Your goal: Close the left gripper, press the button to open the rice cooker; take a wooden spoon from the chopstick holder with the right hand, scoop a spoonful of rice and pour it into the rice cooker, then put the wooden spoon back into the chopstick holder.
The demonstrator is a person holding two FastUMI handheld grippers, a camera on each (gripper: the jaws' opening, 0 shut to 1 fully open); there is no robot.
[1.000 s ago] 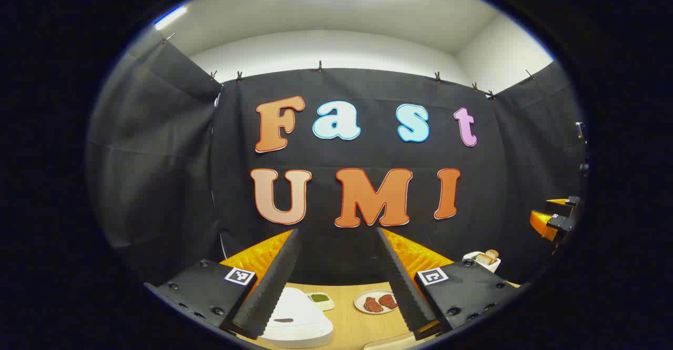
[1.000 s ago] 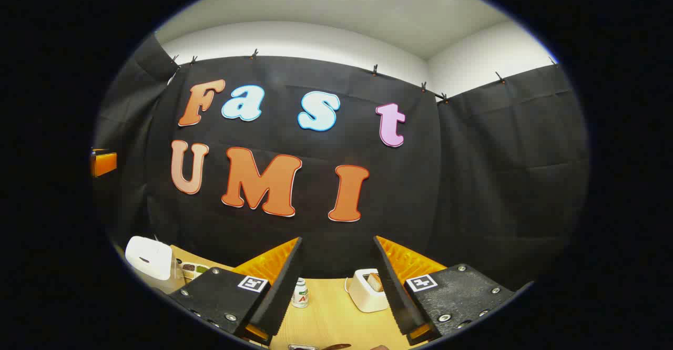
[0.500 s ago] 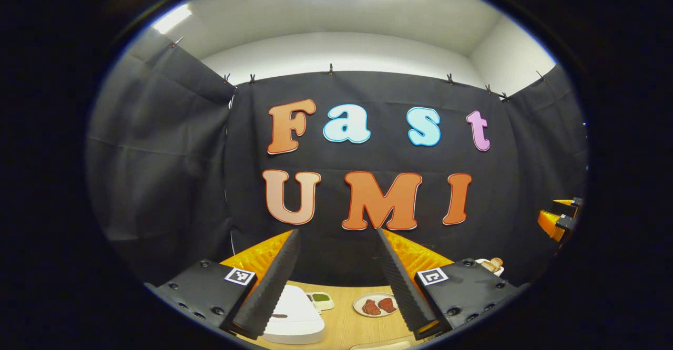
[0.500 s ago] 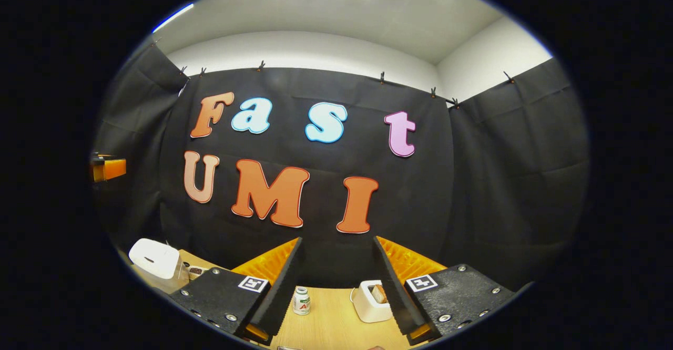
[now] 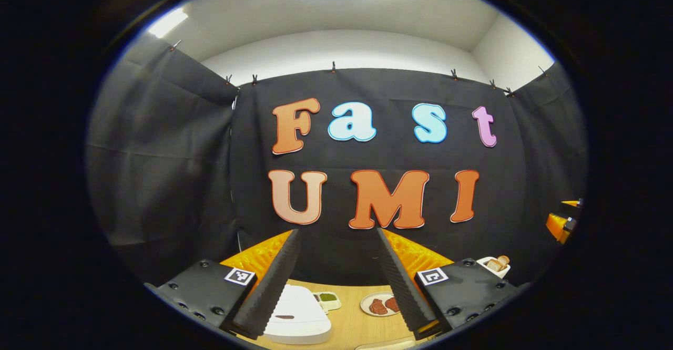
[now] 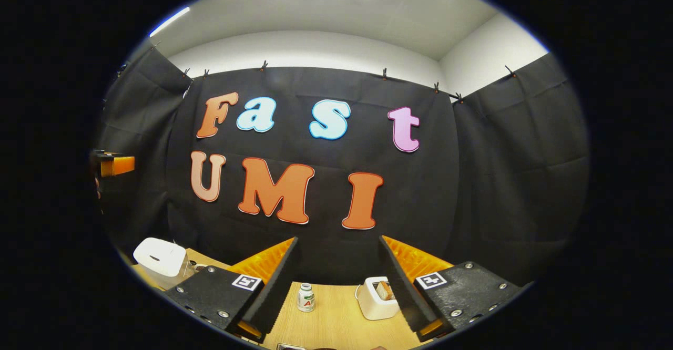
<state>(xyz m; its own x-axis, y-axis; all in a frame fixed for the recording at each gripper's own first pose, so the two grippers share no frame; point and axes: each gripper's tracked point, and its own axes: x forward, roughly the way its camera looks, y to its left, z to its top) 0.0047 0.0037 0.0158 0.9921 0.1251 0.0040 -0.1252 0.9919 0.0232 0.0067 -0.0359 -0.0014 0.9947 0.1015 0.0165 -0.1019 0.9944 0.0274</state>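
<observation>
The white rice cooker (image 5: 297, 316) sits on the wooden table (image 5: 349, 323) with its lid down, just beyond my left gripper's left finger. My left gripper (image 5: 336, 232) is held high above the table, open, with nothing between its fingers. In the right gripper view the rice cooker (image 6: 159, 256) stands far off at the lower left. My right gripper (image 6: 338, 239) is open and empty too, well above the table (image 6: 331, 323). Each gripper shows at the edge of the other's view: the right gripper (image 5: 562, 224) and the left gripper (image 6: 113, 165).
A small tray with green filling (image 5: 328, 298) and a plate with red pieces (image 5: 381, 305) lie behind the cooker. A white toaster with bread (image 6: 379, 297) and a small bottle (image 6: 305, 297) stand ahead of my right gripper. The toaster (image 5: 497, 265) is also at the right.
Both views have swung slightly to the left, so the wall and the table items have drifted right. Both grippers stay open and empty.
</observation>
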